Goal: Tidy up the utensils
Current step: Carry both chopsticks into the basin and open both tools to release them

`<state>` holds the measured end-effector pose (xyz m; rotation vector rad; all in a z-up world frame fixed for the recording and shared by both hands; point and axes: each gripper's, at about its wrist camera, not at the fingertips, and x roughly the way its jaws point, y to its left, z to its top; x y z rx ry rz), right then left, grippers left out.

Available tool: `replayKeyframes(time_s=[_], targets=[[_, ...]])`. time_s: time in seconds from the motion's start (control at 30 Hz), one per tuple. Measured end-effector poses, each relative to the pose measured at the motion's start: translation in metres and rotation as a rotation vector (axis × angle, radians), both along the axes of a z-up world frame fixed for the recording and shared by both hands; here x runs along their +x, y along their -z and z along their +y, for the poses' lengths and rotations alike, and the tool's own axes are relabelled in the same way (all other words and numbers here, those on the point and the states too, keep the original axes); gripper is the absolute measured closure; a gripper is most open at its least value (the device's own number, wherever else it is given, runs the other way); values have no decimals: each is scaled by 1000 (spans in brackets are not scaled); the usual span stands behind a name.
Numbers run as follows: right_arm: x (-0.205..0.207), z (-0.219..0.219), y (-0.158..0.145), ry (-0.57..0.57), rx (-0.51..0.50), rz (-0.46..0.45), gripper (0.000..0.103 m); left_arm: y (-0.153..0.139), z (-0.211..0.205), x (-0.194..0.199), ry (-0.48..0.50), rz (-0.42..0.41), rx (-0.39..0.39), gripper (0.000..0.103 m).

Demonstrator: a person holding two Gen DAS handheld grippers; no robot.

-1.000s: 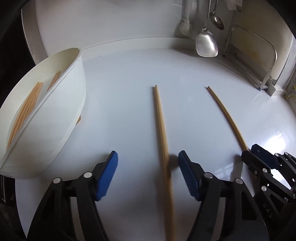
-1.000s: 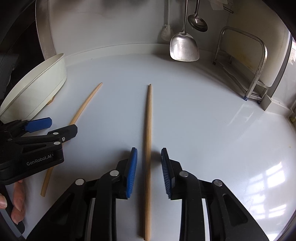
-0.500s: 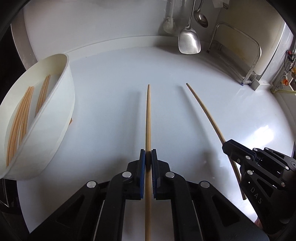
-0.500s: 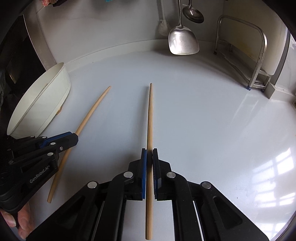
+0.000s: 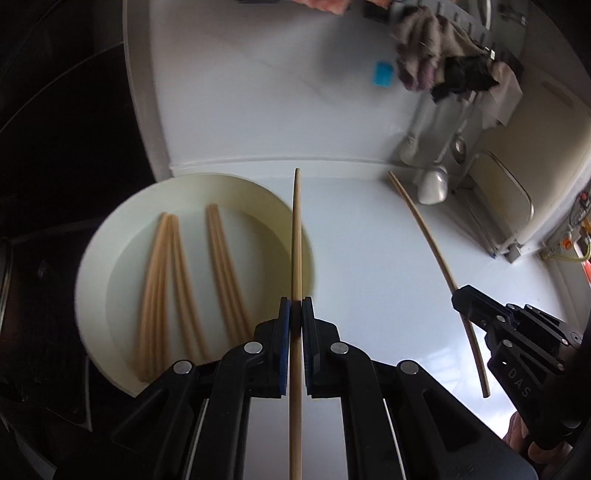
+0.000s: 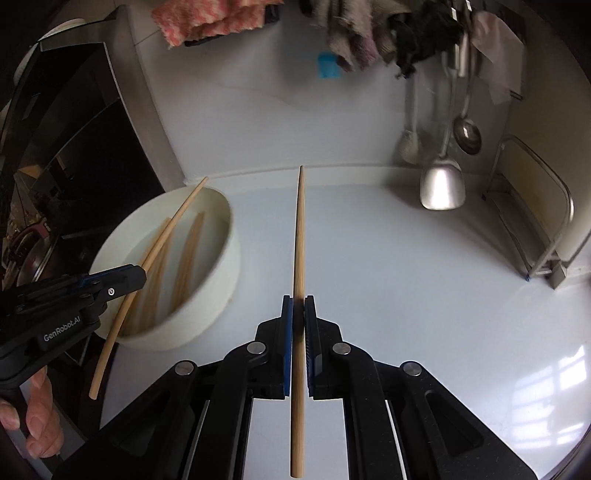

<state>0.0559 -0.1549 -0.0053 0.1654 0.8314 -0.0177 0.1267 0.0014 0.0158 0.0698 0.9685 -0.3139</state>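
My left gripper [image 5: 295, 314] is shut on a wooden chopstick [image 5: 296, 236] and holds it in the air over the right rim of a white bowl [image 5: 92, 266] that holds several chopsticks [image 5: 162, 280]. My right gripper [image 6: 298, 314] is shut on a second chopstick [image 6: 298, 236], lifted above the white counter to the right of the bowl [image 6: 218, 288]. The right gripper [image 5: 476, 299] with its chopstick [image 5: 428, 236] shows in the left wrist view. The left gripper [image 6: 125, 277] with its chopstick [image 6: 162, 236] shows in the right wrist view.
A metal spatula [image 6: 441, 184] and a ladle [image 6: 467, 133] hang at the back wall. A metal rack [image 6: 535, 221] stands at the right. Cloths [image 6: 207, 18] hang above. A dark appliance [image 6: 74, 166] stands left of the bowl.
Both grippers closed on their chopsticks on the counter, then lifted them. The left one has moved left to over the bowl; the right one has risen beside it.
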Motion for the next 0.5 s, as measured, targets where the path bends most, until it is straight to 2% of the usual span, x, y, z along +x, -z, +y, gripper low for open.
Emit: replayKeyframes(time_s=[0.13,0.27,0.5], targets=[[32,50,-9,-82,22,-22,97,1,53,27,-93,-1,23,96],[61,96,-2,-152,25,-10,97,15,91,49,-146,28,40,96],[110,133,29,-182,51,100,97,40,115,80,-151,76,37,96]])
